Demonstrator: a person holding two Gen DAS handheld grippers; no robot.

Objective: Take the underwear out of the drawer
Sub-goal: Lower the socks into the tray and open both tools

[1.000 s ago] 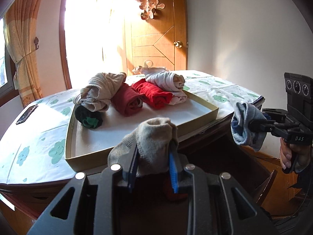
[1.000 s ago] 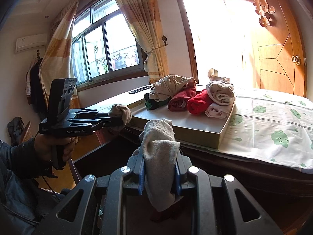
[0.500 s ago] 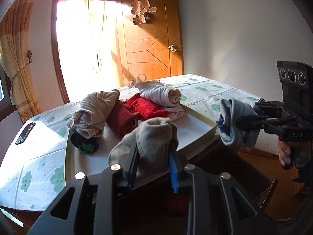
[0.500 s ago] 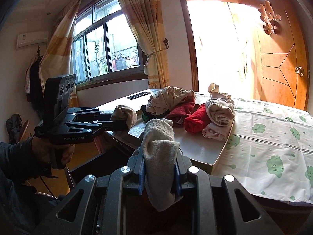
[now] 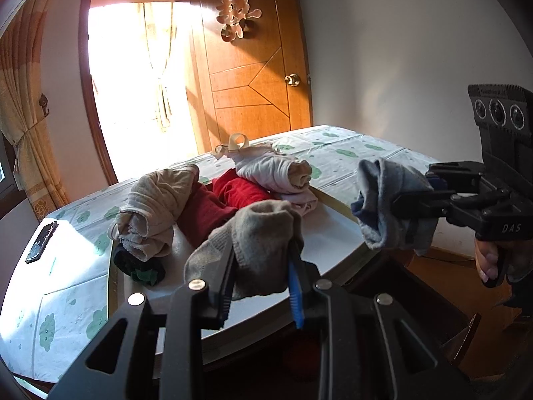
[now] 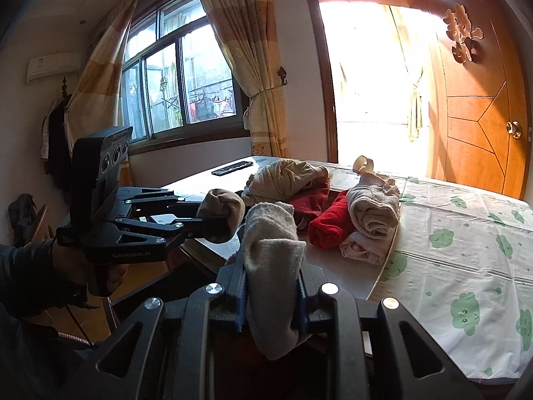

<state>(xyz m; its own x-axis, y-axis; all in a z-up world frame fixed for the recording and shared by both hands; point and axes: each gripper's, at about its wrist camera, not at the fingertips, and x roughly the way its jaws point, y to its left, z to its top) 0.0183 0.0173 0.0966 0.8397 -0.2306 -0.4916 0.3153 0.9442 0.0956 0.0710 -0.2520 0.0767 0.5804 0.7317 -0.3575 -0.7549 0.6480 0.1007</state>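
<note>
Table's shallow box (image 5: pixel 336 205) holds rolled underwear (image 5: pixel 151 206).

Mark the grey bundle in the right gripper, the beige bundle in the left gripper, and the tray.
grey bundle (image 6: pixel 273 266): right wrist view, cloth between the fingers.
beige bundle (image 5: pixel 256 233): left wrist view, upper fold.
tray (image 5: pixel 336 203): left wrist view, right rim.

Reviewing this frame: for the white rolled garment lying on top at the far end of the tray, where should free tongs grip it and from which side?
Grip the white rolled garment across its middle, coming from above. It lies on its side atop the pile in the tray, with the red roll tight against one flank, so only its top is open.
</note>
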